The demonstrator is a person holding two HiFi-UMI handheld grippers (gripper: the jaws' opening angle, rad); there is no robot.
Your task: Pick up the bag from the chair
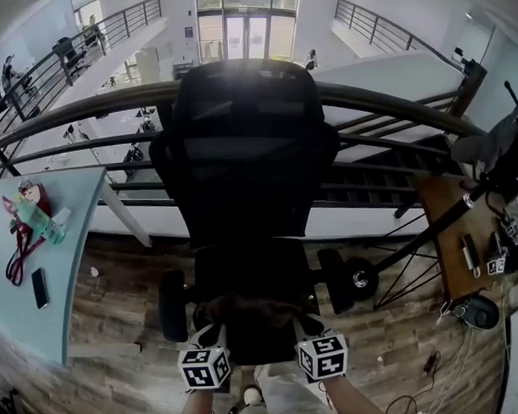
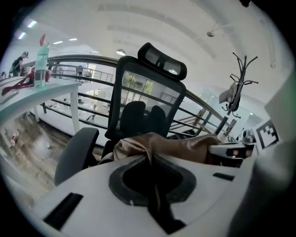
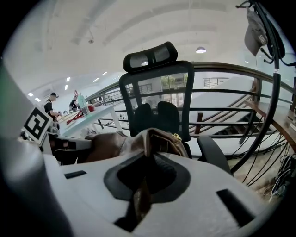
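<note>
Wood-plank floor [image 1: 119, 317]: black office chair [image 1: 245, 160] stands on it, centre. Loose cables [image 1: 434, 365] lie on the planks at far right. A small pale scrap [image 1: 93, 271], possibly litter, lies beside the table. Pale blue table [image 1: 68, 208], left: green bottle [image 1: 41, 220], a red lanyard [image 1: 19, 253] just beside it, and a dark phone [image 1: 40, 288] lying flat, apart from both.
</note>
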